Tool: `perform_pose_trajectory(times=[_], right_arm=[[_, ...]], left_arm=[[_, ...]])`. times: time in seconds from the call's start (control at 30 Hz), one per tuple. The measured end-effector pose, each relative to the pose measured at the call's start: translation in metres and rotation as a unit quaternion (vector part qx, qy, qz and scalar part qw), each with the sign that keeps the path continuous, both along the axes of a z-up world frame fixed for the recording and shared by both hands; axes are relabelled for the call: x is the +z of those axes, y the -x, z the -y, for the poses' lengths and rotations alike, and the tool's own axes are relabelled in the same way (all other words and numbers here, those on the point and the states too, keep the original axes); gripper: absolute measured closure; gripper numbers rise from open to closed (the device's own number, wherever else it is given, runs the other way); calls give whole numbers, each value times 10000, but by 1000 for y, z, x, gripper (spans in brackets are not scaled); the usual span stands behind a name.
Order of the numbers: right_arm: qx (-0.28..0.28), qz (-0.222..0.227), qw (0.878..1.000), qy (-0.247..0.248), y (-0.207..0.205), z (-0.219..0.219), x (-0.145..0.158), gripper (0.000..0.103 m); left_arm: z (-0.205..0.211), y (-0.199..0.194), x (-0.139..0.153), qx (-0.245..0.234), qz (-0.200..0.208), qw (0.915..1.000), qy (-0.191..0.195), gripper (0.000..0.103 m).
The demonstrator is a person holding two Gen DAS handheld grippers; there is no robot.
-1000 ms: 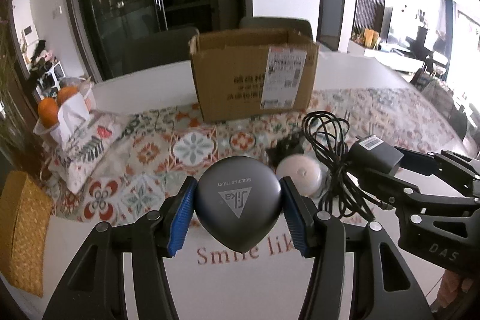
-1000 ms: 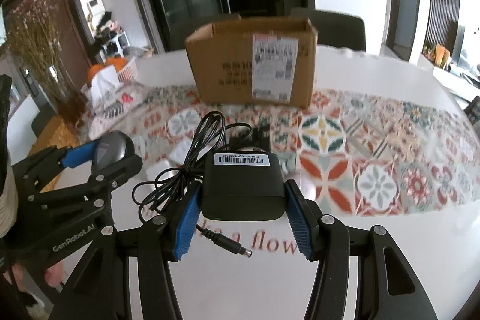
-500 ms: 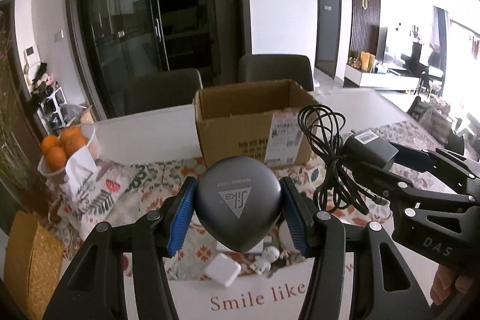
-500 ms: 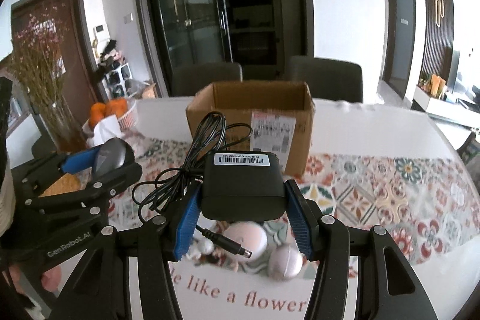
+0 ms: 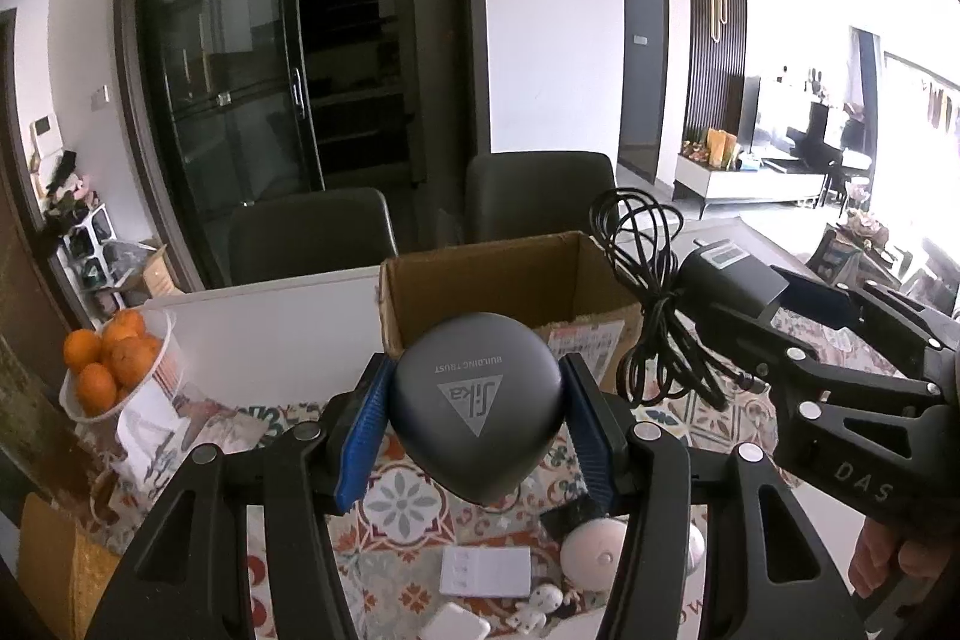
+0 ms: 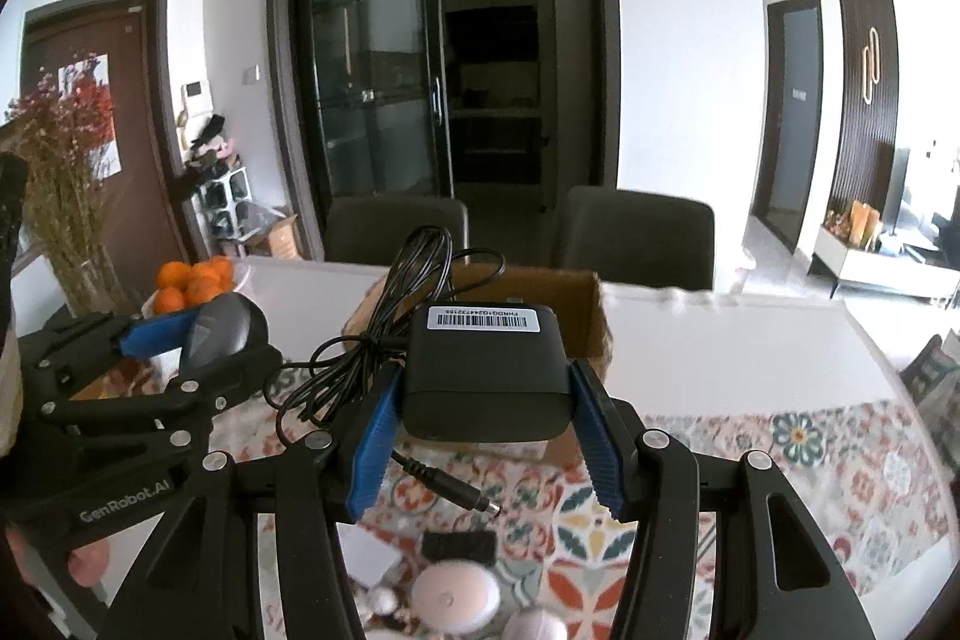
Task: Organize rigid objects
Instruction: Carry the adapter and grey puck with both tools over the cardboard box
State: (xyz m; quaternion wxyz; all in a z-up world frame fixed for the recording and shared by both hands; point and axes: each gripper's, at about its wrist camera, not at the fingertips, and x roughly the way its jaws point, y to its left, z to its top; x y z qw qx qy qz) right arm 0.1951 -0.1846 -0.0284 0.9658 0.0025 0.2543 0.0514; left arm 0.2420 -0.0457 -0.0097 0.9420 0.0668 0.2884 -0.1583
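A: What's in your left fingers?

B: A dark grey rounded puck, with a triangle logo and "BUILDING TRUST" printed upside down to my camera. My blue pads press both its sides, closed as far as its width allows. It hangs in the air above the patterned cloth, in front of the box.

A: And the right?

B: My right fingers are clamped on a black adapter, barcode sticker on top. Pads are tight to both flanks. Its cable loops up and off to the left, and the barrel plug dangles below, touching nothing.

A: Where's the box from that side?

B: Straight ahead behind the adapter, flaps open, on the white counter. The adapter is lifted level with its rim, on the near side.

A: Anything under you?

B: On the cloth: a white round disc, a small black block just behind it, a white flat card, a tiny white figure. All well below both loads.

A: Off to the side?

B: A bowl of oranges on the left edge of the counter, dried flowers beyond, two dark chairs behind the box.
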Motion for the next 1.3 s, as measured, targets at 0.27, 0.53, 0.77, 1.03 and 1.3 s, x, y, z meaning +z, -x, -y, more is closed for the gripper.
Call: perform_pose_trajectory(times=[0.27,0.53,0.77,1.03,1.3], right_arm=[[-29,74,9999,134,-35,-1,18,48],[-52,-50,9997,215,-72,4,28,48],[-25,-580,9982,164,-113,16,18,48],[7,-1181,9928,190,-158,26,4,48],[14,-1620,9866,179,-190,28,-20,48]], left_arm=[[6,-36,12,-95,13,9999,-37,48],[15,-69,20,-172,-59,9998,-122,48],[28,-107,16,-228,-321,9988,-287,48],[33,-153,1,-198,-889,9956,-240,48],[36,-186,-23,-100,-1454,9890,-249,48]])
